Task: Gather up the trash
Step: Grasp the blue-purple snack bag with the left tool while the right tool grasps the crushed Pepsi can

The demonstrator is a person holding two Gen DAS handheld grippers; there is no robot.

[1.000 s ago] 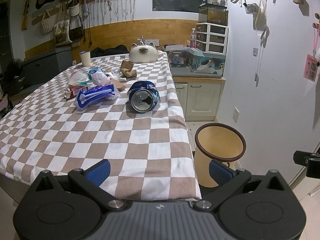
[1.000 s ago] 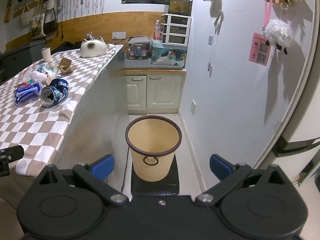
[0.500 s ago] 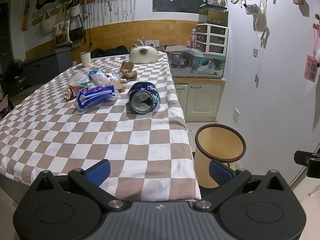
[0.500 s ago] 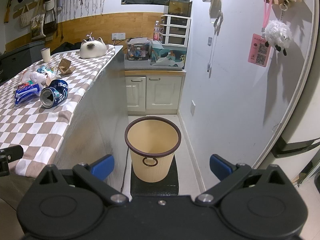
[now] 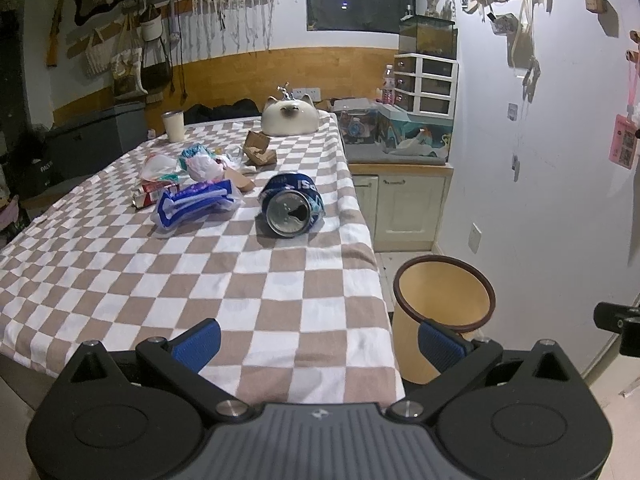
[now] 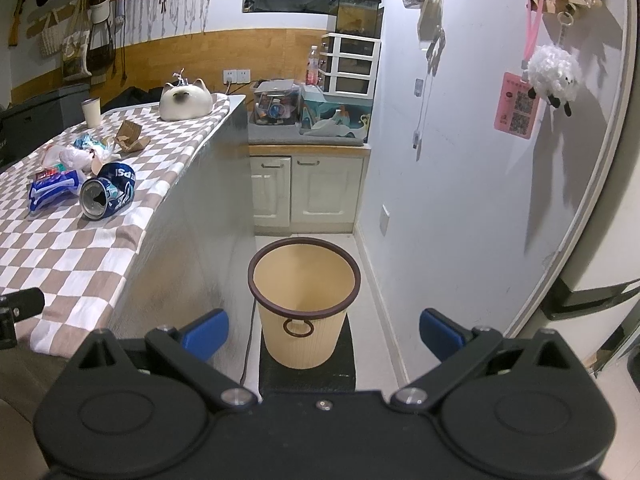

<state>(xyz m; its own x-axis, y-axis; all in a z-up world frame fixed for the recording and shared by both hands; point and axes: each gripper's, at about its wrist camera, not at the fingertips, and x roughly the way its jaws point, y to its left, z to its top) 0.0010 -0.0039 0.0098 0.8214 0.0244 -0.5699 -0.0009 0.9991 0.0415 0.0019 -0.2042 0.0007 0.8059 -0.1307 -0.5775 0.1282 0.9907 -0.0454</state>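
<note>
A crushed blue soda can [image 5: 291, 210] lies on its side on the checkered tablecloth [image 5: 200, 272], mouth toward me. Left of it sit a blue-and-white wrapper [image 5: 194, 205], a red packet [image 5: 154, 193], crumpled plastic [image 5: 200, 164] and torn cardboard [image 5: 259, 150]. A tan waste bin [image 5: 442, 312] with a dark rim stands on the floor off the table's right edge. My left gripper [image 5: 318, 342] is open above the table's near edge, well short of the can. My right gripper [image 6: 323, 330] is open over the bin [image 6: 303, 300], with the can [image 6: 107, 195] far to its left.
A cat-shaped ceramic dish [image 5: 290, 120] and a white cup [image 5: 174, 125] stand at the table's far end. Cream cabinets [image 6: 307, 192] with cluttered boxes on top line the back wall. The bin rests on a black block [image 6: 307, 372]. A white wall [image 6: 460, 200] runs close on the right.
Both views have shifted very slightly; the can and the bin sit marginally lower in frame. Both grippers stay open and hold nothing.
</note>
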